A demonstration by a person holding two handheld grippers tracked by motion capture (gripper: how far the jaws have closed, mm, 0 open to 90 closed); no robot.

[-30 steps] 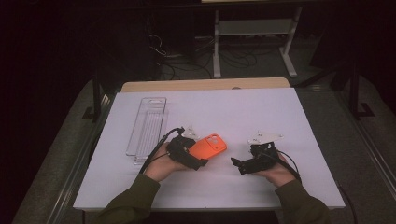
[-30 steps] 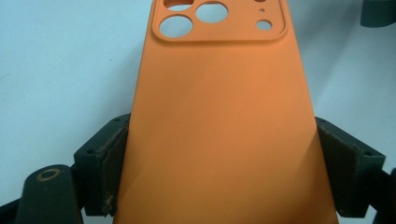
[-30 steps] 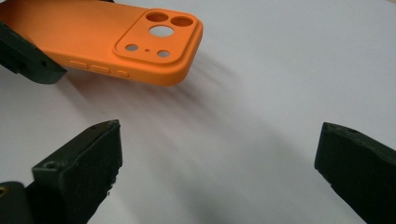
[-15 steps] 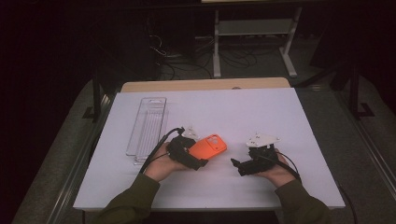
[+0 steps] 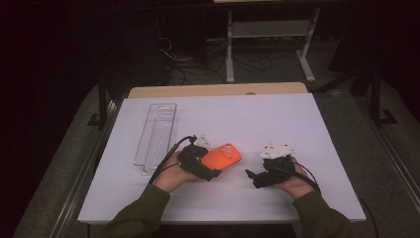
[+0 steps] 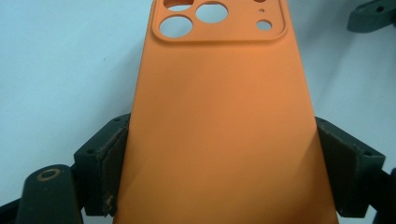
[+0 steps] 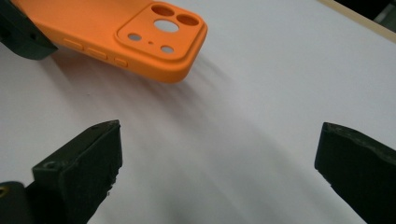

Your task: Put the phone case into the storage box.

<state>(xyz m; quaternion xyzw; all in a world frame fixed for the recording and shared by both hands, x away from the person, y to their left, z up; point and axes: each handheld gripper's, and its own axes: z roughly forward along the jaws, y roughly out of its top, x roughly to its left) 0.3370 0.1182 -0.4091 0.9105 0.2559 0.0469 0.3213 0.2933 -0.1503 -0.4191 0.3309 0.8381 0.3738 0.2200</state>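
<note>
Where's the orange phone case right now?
In the high view the orange phone case sits near the table's front centre, clamped across its width in the left gripper, right of the clear tray and apart from the open right gripper.

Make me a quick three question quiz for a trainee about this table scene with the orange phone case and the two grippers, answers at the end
1. True or false: the left gripper is shut on the orange phone case.
2. Where does the clear tray lie relative to the phone case in the high view: A) left of it, B) right of it, C) under it?
3. How do the jaws of the right gripper stand, and is anything between them?

Key
1. True: its jaws press on the case's two long edges.
2. A.
3. Wide open, with nothing between them but the white table; the case lies beyond them.
</note>
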